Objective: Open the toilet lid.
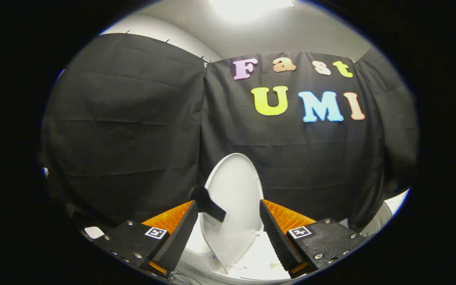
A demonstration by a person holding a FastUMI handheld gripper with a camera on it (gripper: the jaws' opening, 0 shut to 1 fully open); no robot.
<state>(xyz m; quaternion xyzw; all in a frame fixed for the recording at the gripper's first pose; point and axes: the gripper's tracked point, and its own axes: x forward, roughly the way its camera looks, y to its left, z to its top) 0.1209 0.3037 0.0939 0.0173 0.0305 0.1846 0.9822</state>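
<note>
Two fingers of our gripper (pixel 228 225) stand apart at the bottom of the gripper view, released, with a wide gap between them and nothing pressed by both. Going from the left, we see the black cloth wall (pixel 125 118) hanging in folds, and low beside the left finger a small pale patch that we cannot identify. The left finger (pixel 176 237) comes next; at its tip a dark handle-like tab (pixel 208 204) juts from the left edge of the toilet lid (pixel 236 198), just beside or touching the finger, and we cannot tell which. The lid stands raised, close to upright, its white oval face turned toward us and its top edge rising well above the fingertips against the cloth. Its lower part sits in the gap between the fingers, and below it we see the white toilet rim (pixel 259 265). The right finger (pixel 277 233) stands just clear of the lid's right edge. Beyond it the cloth continues, with open room above the lid and a bright ceiling light (pixel 247 8) overhead.
</note>
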